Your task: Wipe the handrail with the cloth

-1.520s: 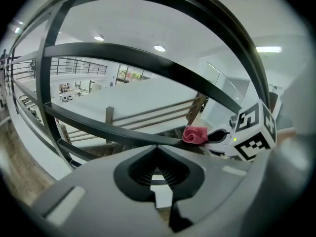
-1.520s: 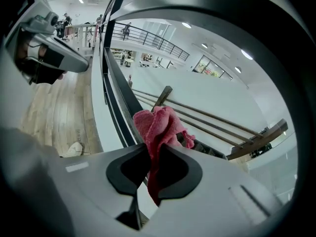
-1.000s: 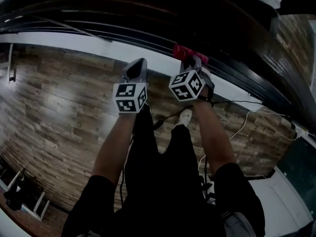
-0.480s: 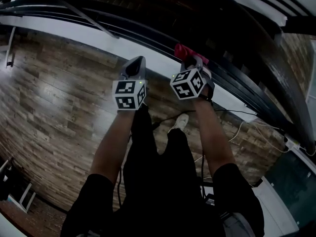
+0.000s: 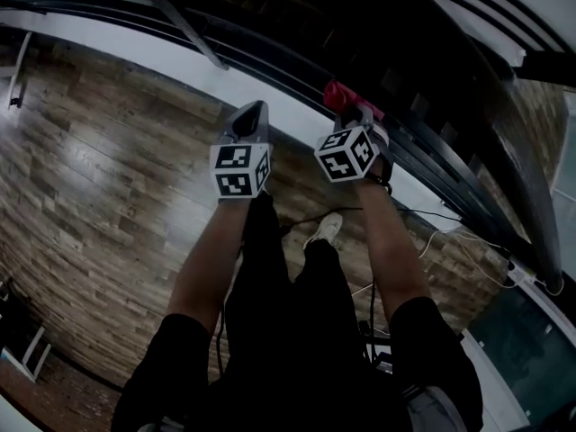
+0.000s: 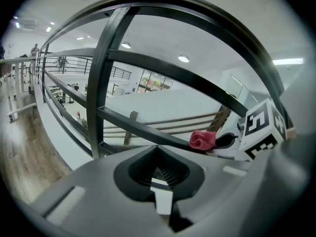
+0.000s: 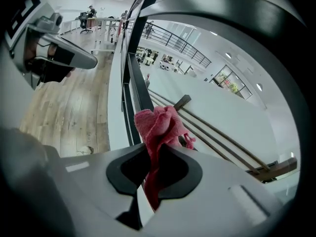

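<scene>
A red cloth (image 7: 157,132) is bunched between the jaws of my right gripper (image 7: 154,169), which is shut on it. In the head view the cloth (image 5: 346,99) pokes out ahead of the right gripper (image 5: 354,120), right against the dark railing bars (image 5: 423,151). The broad handrail (image 7: 232,19) arcs overhead in the right gripper view. My left gripper (image 5: 250,122) hangs beside the right one, short of the railing, its jaws shut with nothing between them (image 6: 159,174). From the left gripper view the cloth (image 6: 202,140) shows to the right, near a railing bar (image 6: 138,127).
A dark upright post (image 6: 101,78) and slanted rails stand just ahead of the left gripper. Wood plank floor (image 5: 99,178) lies below, with white and black cables (image 5: 459,255) trailing by a white shoe (image 5: 329,227). Beyond the railing is an open hall (image 7: 207,93).
The view has swung: the railing now runs steeper across the top right. Both grippers hold much the same places, the right one still pressing the cloth at the bars.
</scene>
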Action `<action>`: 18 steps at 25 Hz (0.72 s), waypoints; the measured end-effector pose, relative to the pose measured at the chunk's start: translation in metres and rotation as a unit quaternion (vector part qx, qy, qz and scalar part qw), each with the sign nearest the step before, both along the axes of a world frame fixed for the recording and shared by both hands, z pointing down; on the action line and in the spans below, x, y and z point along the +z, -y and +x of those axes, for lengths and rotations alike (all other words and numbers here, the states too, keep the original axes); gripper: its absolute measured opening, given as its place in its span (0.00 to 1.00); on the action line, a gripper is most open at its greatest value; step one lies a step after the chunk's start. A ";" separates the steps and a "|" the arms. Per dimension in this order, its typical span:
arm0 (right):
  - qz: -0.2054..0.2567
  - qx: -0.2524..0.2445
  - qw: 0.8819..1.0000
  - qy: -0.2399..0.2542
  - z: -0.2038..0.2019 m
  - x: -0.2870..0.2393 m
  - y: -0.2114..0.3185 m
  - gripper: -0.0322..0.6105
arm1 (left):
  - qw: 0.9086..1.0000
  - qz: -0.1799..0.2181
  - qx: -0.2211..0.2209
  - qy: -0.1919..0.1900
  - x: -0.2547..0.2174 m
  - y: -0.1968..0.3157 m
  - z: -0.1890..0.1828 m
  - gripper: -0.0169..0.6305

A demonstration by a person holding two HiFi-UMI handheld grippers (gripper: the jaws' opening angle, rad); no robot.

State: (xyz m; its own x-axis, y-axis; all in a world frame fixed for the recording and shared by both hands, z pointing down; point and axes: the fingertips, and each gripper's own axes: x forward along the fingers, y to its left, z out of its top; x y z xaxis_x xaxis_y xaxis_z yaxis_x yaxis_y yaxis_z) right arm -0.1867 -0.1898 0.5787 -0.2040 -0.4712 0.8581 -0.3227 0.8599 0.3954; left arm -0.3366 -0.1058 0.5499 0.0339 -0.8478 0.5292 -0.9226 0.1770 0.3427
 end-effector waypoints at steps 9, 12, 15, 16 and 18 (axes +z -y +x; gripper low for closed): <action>0.002 -0.001 1.000 -0.014 -0.033 0.002 0.004 0.11 | 1.000 -0.005 -0.009 -0.001 -0.003 0.003 -0.040 0.03; 0.002 -0.010 1.000 -0.013 -0.042 0.001 0.006 0.11 | 1.000 -0.005 -0.020 0.000 -0.005 0.002 -0.051 0.03; -0.001 -0.024 1.000 -0.009 -0.053 0.000 0.005 0.11 | 0.999 -0.014 -0.036 -0.005 0.000 0.001 -0.059 0.03; -0.001 -0.030 1.000 -0.008 -0.058 0.000 0.005 0.11 | 0.999 -0.015 -0.042 -0.007 0.002 0.002 -0.060 0.03; 0.001 -0.047 0.999 -0.006 -0.068 -0.002 0.007 0.11 | 0.998 -0.016 -0.055 -0.013 0.004 0.004 -0.063 0.03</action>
State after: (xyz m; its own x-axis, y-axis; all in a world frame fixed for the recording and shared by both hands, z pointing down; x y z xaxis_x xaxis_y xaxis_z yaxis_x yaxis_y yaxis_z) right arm -0.2552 -0.1964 0.5772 -0.2374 -0.4514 0.8601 -0.2365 0.8857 0.3996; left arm -0.3992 -0.1097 0.5534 -0.0447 -0.8301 0.5559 -0.8883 0.2876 0.3581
